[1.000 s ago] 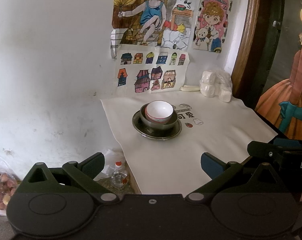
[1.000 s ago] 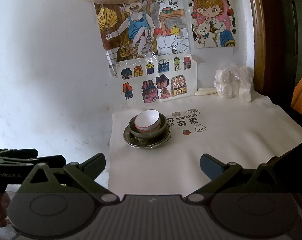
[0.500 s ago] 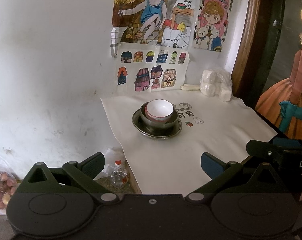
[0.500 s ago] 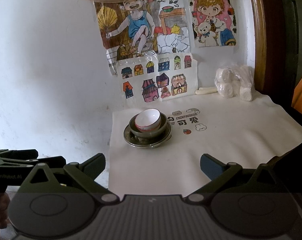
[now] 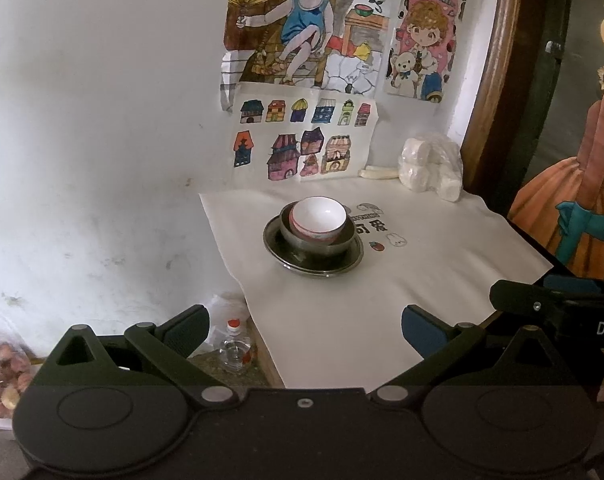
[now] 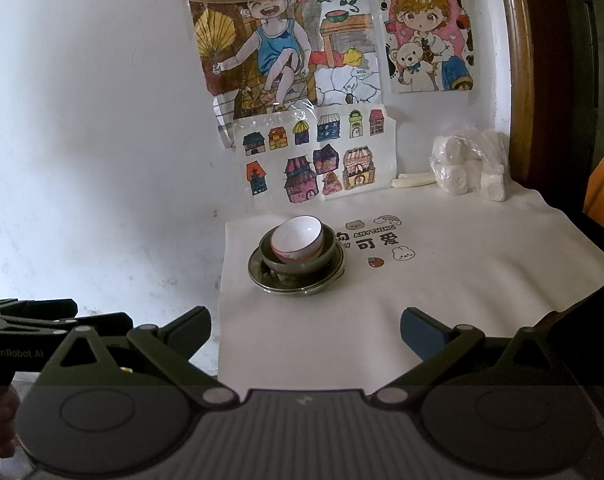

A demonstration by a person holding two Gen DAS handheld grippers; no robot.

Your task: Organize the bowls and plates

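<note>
— On the white cloth-covered counter [image 5: 342, 320], what stands where?

— A white ceramic bowl with a red rim line [image 5: 319, 220] sits tilted inside a dark metal bowl [image 5: 302, 242], which rests on a round dark metal plate [image 5: 286, 258]. The stack is well apart from the bagged white rolls [image 5: 430, 170] at the back corner.

— And the tools?

— The left hand-held gripper [image 5: 304, 326] and right hand-held gripper [image 6: 305, 330] both hang short of the stack, fingers spread apart, holding nothing.

— Which step, then?

— The stacking looks done, I judge. Next, perhaps level the tilted white bowl, which needs a gentle rim pinch.
</note>
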